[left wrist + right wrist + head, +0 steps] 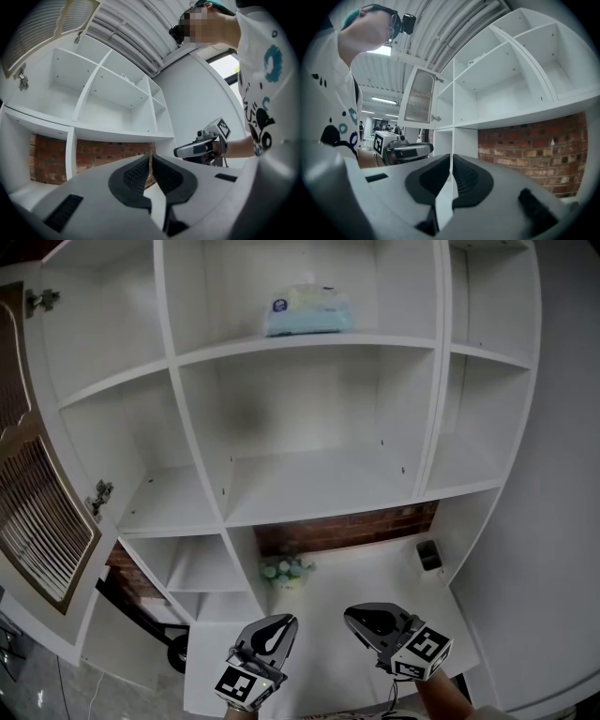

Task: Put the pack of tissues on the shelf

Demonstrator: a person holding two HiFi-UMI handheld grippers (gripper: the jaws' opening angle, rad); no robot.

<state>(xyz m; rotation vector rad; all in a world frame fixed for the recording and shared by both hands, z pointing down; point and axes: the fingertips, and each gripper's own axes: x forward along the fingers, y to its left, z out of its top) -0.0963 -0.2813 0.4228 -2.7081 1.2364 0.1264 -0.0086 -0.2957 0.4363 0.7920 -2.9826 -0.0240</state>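
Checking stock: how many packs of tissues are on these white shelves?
1. The pale blue soft plastic pack of tissues lies on the upper middle board of the white shelf unit. Compartments outside the frame could hide more.

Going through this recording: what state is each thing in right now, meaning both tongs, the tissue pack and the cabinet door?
Left tongs: shut, nothing between them, held low.
Right tongs: shut, nothing between them, held low.
Pack of tissues: lying flat on an upper middle shelf, neither tongs touching it.
Cabinet door: swung open, at the left.
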